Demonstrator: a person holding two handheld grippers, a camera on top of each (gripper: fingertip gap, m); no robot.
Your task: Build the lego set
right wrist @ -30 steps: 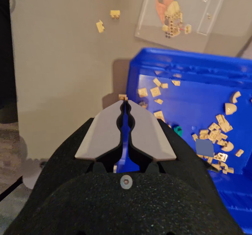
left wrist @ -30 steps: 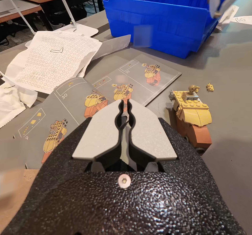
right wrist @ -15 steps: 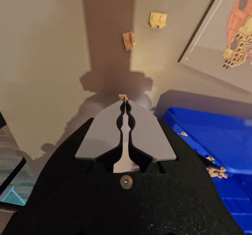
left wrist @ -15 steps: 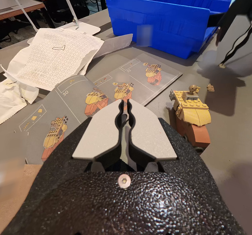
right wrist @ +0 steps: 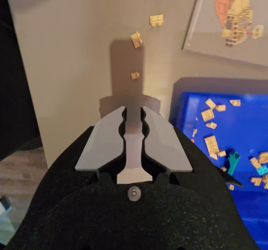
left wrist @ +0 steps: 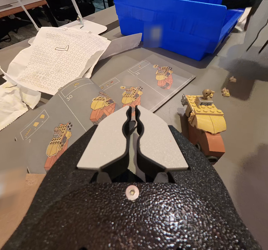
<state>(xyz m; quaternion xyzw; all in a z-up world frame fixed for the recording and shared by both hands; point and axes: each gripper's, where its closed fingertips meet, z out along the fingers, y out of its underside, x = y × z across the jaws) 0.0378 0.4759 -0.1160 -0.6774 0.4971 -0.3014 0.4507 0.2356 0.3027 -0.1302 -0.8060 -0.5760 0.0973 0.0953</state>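
The half-built lego model (left wrist: pixel 203 121), tan on top and brown below, stands on the grey table right of my left gripper (left wrist: pixel 133 108). The left gripper is shut and empty, and hovers over the open instruction booklet (left wrist: pixel 145 83). My right gripper (right wrist: pixel 133 109) is open and empty above the table. A small tan piece (right wrist: pixel 134 75) lies just ahead of its tips. Two more tan pieces (right wrist: pixel 136 41) (right wrist: pixel 156 20) lie farther on. In the left wrist view, loose tan pieces (left wrist: pixel 232 79) (left wrist: pixel 225 92) lie beyond the model, and the right gripper (left wrist: pixel 256 46) is a blur at the top right.
A blue bin (left wrist: pixel 174 18) stands at the back; in the right wrist view the bin (right wrist: pixel 239 199) holds several loose tan pieces and a teal one. Torn white paper bags (left wrist: pixel 58 59) and a white lamp base (left wrist: pixel 89 27) are at the left. The booklet's corner (right wrist: pixel 232 18) shows at the upper right. The gap from one gripper's tips to the other's is roughly 25 centimeters.
My right gripper has opened and let go of the small tan piece, which now lies on the table, and it has drawn back from the piece. The left gripper has barely moved.
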